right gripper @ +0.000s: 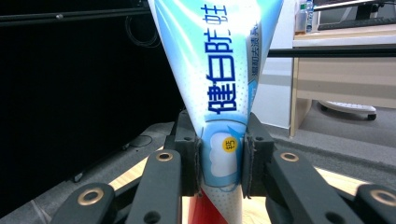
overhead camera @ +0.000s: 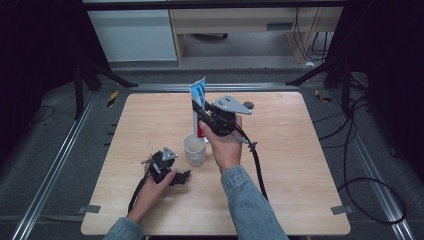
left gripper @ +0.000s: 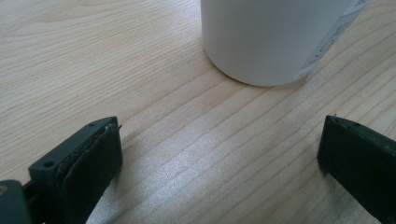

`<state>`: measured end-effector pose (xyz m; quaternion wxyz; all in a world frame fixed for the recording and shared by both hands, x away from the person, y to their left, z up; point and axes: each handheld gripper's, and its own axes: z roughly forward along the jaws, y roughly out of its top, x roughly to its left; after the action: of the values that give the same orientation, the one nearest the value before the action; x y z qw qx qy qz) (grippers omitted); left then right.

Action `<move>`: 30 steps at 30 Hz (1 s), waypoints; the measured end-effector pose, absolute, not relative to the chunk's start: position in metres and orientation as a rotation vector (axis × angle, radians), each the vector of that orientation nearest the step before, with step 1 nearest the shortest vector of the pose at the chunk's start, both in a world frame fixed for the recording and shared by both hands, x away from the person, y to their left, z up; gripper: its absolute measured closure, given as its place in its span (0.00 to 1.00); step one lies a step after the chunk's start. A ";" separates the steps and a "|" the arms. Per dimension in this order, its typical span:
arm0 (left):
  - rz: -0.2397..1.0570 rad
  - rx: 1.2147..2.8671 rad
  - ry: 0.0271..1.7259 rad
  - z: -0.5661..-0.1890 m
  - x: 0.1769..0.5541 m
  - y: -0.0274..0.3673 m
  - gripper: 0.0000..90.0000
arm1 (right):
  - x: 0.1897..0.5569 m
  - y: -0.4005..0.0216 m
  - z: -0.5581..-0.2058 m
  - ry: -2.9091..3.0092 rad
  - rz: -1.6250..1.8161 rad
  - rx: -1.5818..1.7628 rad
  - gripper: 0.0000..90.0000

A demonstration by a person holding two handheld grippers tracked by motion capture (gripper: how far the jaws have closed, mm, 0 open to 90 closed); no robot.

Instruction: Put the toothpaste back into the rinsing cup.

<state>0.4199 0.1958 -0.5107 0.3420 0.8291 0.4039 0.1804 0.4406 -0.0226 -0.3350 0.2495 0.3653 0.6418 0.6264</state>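
Right gripper [overhead camera: 201, 116] holds toothpaste tube [overhead camera: 198, 102] upright over the table [overhead camera: 300, 165]; left gripper [overhead camera: 184, 177] idle, jaws spread, by the white cup [overhead camera: 194, 149].

High view: tube stands roughly vertical, flat crimped end up, red cap end down, near table middle, just behind and slightly right of the cup, lower end about level with cup rim; touching the cup or not, can't tell. Right gripper view: both pads [right gripper: 190, 163] pinch the tube [right gripper: 219, 84] low on its body, just above the red part, one on each side. Left gripper sits low on the table, near-left of the cup; left gripper view shows its fingers [left gripper: 88, 158] wide apart, nothing between them, bare wood under them, cup base [left gripper: 266, 42] just ahead, not touched. Small dark round thing [overhead camera: 248, 105] lies on the far table, right of the tube.
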 end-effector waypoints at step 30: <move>0.467 2.153 1.051 -0.511 0.420 0.195 0.00 | 0.442 0.001 -0.384 1.788 1.684 0.971 0.80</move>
<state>0.4198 0.1955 -0.5109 0.3430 0.8286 0.4045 0.1795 0.4424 0.0006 -0.3842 0.2477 0.3563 0.6559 0.6176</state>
